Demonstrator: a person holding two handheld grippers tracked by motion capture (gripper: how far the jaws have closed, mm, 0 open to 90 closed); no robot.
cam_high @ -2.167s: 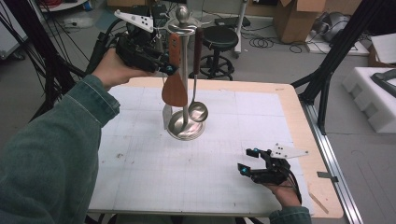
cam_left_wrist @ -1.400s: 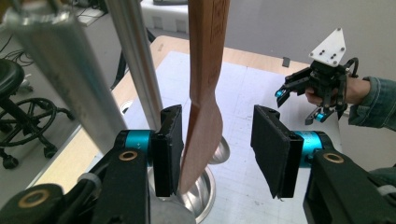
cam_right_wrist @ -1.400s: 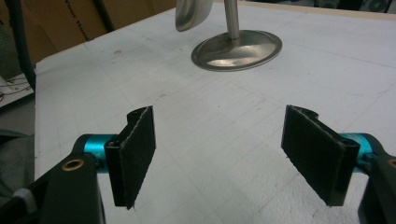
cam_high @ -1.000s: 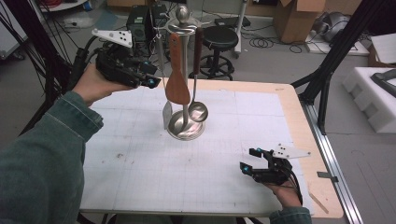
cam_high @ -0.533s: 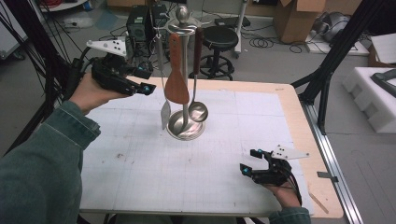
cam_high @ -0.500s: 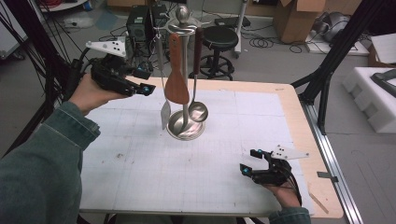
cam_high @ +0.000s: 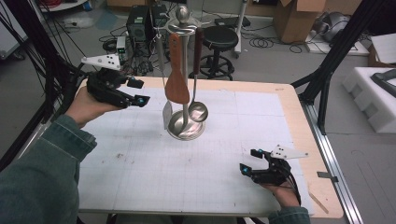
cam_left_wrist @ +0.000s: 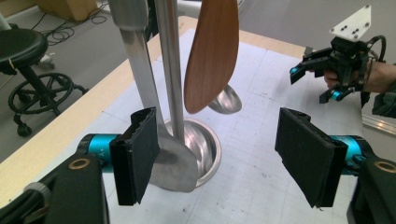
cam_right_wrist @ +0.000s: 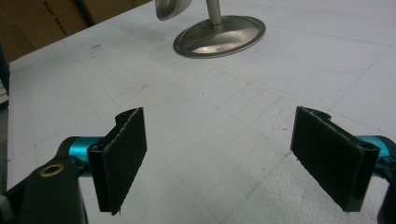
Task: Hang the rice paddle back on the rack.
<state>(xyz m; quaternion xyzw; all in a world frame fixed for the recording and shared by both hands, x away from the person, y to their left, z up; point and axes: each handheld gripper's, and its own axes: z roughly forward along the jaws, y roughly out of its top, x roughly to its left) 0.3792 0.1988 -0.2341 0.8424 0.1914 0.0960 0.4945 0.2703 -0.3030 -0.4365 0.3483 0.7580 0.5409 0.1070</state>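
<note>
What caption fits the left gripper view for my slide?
Open left gripper faces a metal stand with a hanging wooden spatula and metal turner.

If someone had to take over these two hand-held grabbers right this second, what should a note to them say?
Left gripper: open, nothing between its jaws, which have just been opening; it is held up left of the utensil stand.
Right gripper: open, empty, low over the white mat near its front right corner.
Things: wooden spatula, metal ladle and a steel turner hang on the stand.
Done: all three utensils hang on the stand.
Left: likely nothing more to hang; if one is to be lifted off, the left gripper is nearest.
</note>
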